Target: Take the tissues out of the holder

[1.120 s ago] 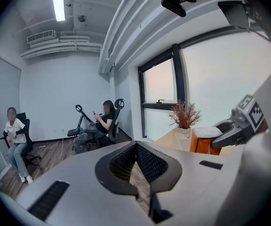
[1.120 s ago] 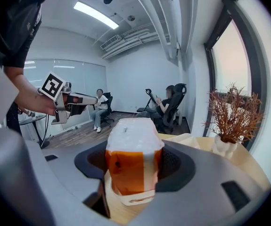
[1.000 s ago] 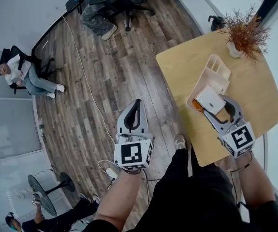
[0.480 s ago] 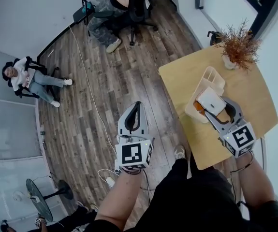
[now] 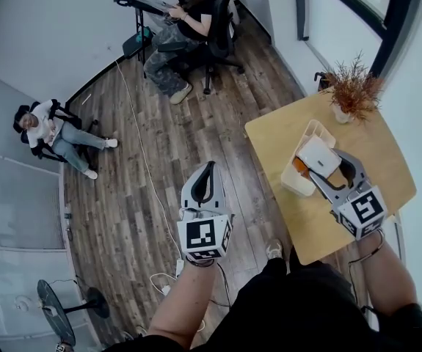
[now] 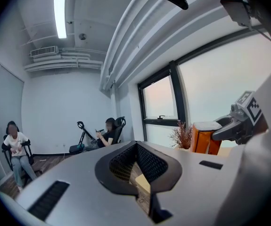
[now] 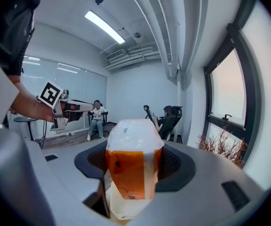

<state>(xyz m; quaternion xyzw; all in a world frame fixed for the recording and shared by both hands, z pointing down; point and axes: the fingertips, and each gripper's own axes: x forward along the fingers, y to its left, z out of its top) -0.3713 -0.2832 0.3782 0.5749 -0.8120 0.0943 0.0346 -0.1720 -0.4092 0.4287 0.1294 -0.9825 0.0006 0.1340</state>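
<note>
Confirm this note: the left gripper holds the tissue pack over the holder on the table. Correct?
No, the right gripper holds the tissue pack over the holder on the table; the right gripper view shows it between those jaws.

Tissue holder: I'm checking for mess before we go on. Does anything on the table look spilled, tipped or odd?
Nothing stands out. The holder rests on the table, the plant stands upright near the far corner, and the tissue pack is clamped in the right hand-held gripper. No spill shows.
</note>
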